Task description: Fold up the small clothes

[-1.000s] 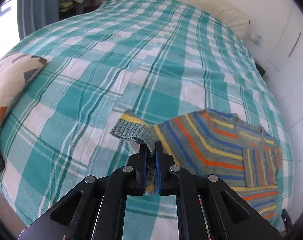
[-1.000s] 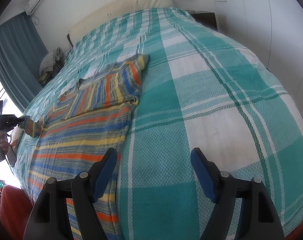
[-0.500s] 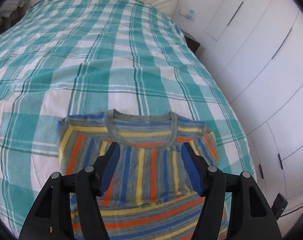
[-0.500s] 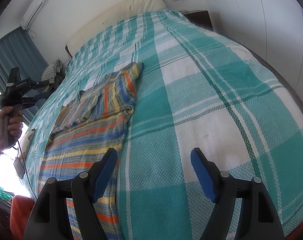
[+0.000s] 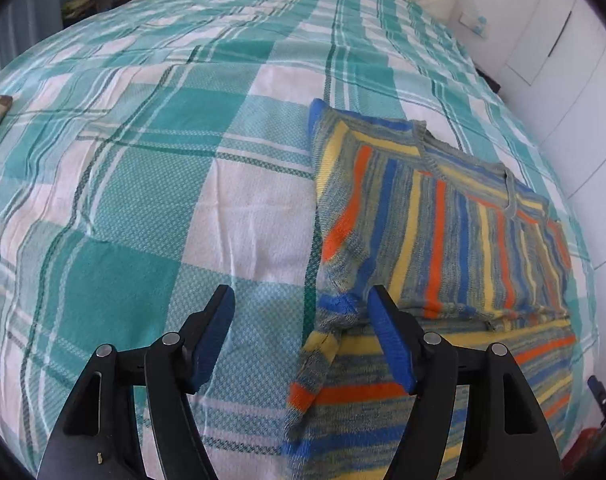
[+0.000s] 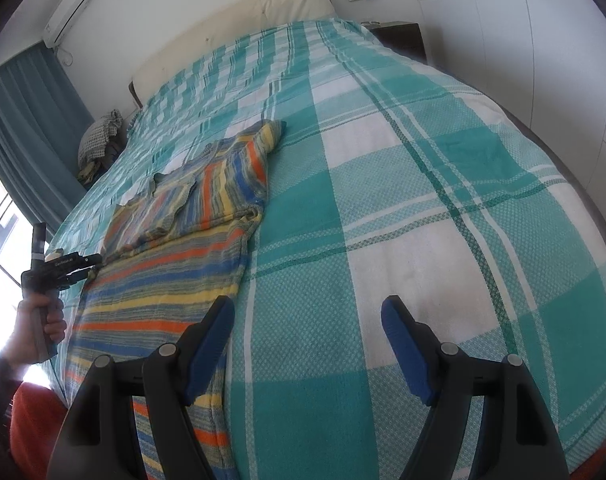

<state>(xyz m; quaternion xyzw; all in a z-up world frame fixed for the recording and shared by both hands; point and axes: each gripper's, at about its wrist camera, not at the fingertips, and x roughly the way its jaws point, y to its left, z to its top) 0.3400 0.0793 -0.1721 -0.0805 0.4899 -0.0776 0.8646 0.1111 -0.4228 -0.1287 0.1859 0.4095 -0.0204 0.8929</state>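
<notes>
Teal plaid bedspread [image 6: 423, 184] carries a striped sweater [image 5: 443, 232].

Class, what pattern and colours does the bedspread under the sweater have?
The bedspread is a teal and white plaid; the right wrist view shows it best.

Home bedroom. Large bed [image 6: 423, 160] with teal checked bedspread ahead of right gripper [image 6: 307, 344]; padded headboard [image 6: 239, 28] beyond; air conditioner [image 6: 71, 4], curtain [image 6: 27, 120] far left; wardrobe doors [image 5: 583, 60].

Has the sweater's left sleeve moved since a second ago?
Yes. The sleeve, then held off the sweater's side, now lies folded across the sweater chest, toward the wardrobe; left gripper just opened.
</notes>
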